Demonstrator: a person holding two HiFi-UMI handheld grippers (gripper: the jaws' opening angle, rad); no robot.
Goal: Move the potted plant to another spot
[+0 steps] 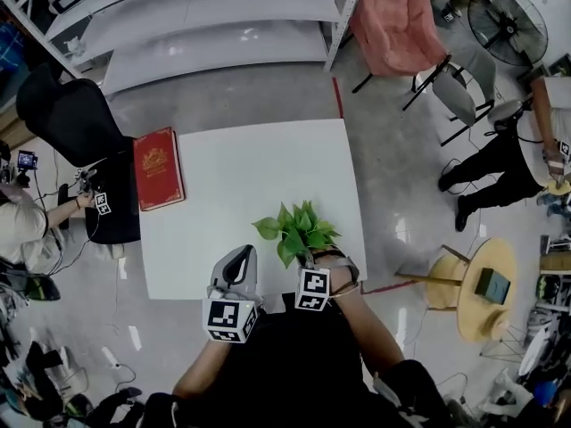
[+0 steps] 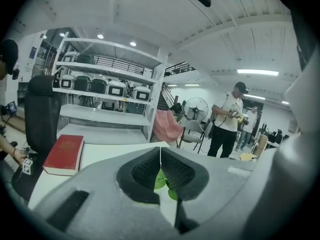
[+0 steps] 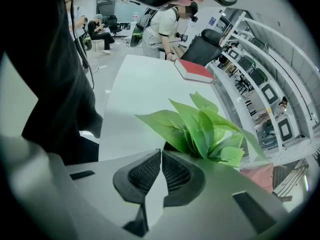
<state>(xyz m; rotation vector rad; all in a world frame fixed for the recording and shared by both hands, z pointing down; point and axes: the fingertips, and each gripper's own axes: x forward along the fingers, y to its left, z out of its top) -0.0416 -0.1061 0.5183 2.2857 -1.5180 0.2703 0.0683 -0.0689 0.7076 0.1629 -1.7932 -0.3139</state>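
Observation:
The potted plant (image 1: 297, 228), with broad green leaves, stands on the white table (image 1: 250, 176) near its front right edge. Its dark pot is mostly hidden under the leaves. My right gripper (image 1: 310, 261) is right at the plant's near side. In the right gripper view the jaws of my right gripper (image 3: 161, 153) are shut, with the plant (image 3: 200, 129) just beyond and to the right of the tips. I cannot tell whether they touch the pot. My left gripper (image 1: 244, 251) hovers shut and empty at the table's front edge. Past my left gripper (image 2: 160, 151), some leaves (image 2: 160, 181) show.
A red book (image 1: 158, 168) lies at the table's left edge. A black chair (image 1: 71, 119) and grey shelving (image 1: 205, 25) stand beyond the table. A round wooden side table (image 1: 486, 283) is to the right. People stand at the left and right sides.

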